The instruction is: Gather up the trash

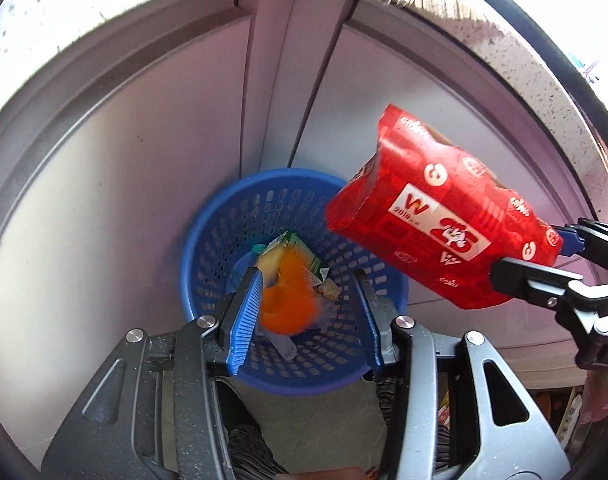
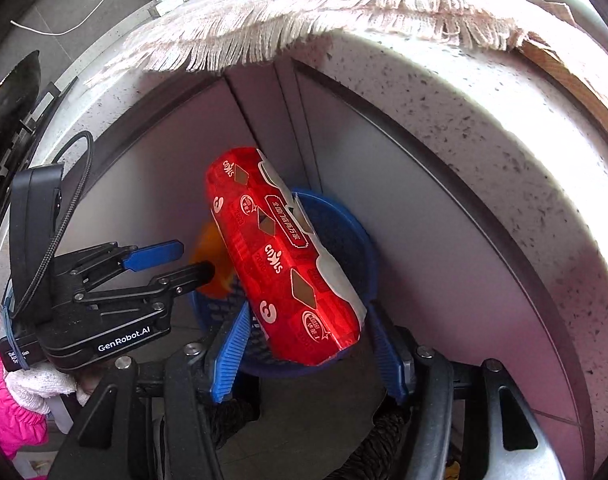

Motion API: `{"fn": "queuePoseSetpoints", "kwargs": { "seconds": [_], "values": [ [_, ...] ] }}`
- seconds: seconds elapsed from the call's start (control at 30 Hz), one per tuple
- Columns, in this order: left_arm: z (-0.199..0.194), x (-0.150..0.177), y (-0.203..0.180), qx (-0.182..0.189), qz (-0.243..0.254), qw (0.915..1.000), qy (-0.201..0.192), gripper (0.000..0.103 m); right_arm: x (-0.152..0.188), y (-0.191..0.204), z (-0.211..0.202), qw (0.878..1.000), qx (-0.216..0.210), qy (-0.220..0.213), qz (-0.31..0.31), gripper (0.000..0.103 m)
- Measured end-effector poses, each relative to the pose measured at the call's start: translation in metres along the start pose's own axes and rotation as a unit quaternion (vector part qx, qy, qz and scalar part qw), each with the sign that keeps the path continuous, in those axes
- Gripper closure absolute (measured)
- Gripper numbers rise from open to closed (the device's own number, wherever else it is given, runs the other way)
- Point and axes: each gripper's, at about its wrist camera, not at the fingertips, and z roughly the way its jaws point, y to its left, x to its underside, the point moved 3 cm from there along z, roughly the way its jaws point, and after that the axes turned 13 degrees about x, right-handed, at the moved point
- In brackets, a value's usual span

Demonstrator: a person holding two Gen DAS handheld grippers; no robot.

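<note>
While the left tool (image 1: pixel 308 312) is hanging open over the blue basket (image 1: pixel 208 240), a blurred orange piece (image 1: pixel 284 300) is dropping among the trash inside. Seen from the right wrist, the right tool (image 2: pixel 304 344) is clamping the red carton (image 2: pixel 284 264) above the rim; released off-centre, it is likely to bounce out.

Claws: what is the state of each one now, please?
Left claw: open, holding nothing.
Right claw: cannot be told; red box is between its fingers.
</note>
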Motion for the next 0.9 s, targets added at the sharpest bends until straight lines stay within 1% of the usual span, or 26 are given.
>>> {"fn": "queuePoseSetpoints", "kwargs": {
  "seconds": [0.17, 0.47, 0.7, 0.9],
  "values": [
    [-0.003, -0.006, -0.004, -0.004, 0.006, 1.0000, -0.002, 0.058, -0.003, 0.000, 0.000, 1.000, 0.003, -0.003, -0.010, 0.040],
    [-0.013, -0.012, -0.010, -0.009, 0.009, 0.9999, -0.007, 0.058, -0.003, -0.008, -0.006, 1.000, -0.007, -0.008, 0.001, 0.040],
    [-0.026, -0.013, -0.018, -0.012, 0.011, 0.9998, -0.015, 0.058, -0.003, -0.017, -0.019, 1.000, -0.012, -0.015, 0.002, 0.040],
    [-0.040, -0.019, -0.024, -0.014, 0.015, 0.9995, -0.024, 0.058, -0.006, -0.025, -0.040, 0.999, -0.020, -0.029, 0.007, 0.040]
  ]
}}
